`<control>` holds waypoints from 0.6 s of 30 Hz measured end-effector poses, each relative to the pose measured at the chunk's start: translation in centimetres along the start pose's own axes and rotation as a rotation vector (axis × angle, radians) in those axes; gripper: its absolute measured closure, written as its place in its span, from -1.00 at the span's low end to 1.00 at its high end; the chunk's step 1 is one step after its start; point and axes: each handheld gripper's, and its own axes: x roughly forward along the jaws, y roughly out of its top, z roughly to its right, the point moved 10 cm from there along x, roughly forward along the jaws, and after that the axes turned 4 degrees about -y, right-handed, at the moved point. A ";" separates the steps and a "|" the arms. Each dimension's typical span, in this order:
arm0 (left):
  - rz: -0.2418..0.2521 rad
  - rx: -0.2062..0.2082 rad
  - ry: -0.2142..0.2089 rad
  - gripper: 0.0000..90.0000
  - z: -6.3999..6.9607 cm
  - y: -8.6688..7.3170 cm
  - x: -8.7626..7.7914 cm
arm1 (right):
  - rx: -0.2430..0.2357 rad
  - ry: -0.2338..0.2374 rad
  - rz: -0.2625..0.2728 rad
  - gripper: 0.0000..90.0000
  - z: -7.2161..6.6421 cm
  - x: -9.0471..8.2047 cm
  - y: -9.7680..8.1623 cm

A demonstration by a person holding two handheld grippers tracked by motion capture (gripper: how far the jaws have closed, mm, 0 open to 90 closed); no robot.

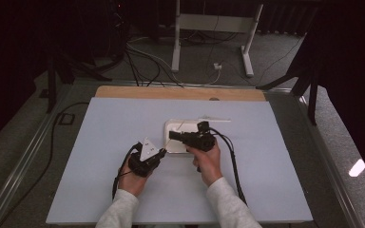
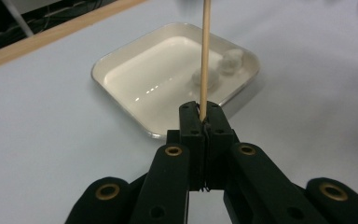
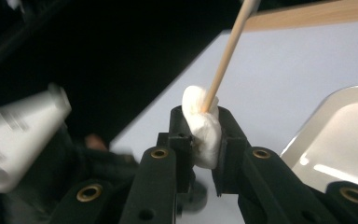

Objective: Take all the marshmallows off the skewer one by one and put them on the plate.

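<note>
So the big thing here is the pale blue-grey table top [image 1: 123, 142], with a strip of bare wood [image 1: 180, 92] along its far edge. Roughly mid-table sits a white square tray [image 2: 121, 60] with rounded corners. From the left gripper view you can see two small white marshmallows [image 2: 226, 63] lying in the tray's far right corner, right next to each other.

The person's hands come in from the near side, both in light grey sleeves. The left gripper [image 2: 200, 112] sits just near-left of the tray, jaws squeezed tight on the bottom end of a thin wooden skewer [image 2: 206, 51] that runs up and away over the tray.

The right gripper [image 3: 200, 126] is over the tray's near edge, pointing left toward the other one. Its jaws are clamped on a marshmallow [image 3: 203, 130], squishing it a bit, and the skewer tip is touching the top of it. Can't tell if it's actually poked in.
</note>
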 end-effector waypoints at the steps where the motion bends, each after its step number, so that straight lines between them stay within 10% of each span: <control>1: -0.009 0.018 0.008 1.00 0.1 0.1 0.1 | 0.002 0.003 -0.006 0.79 0.2 -0.3 0.2; 18: -0.037 0.065 0.019 1.00 0.2 -0.5 0.2 | 0.004 -0.036 0.033 0.79 1.4 -2.3 2.1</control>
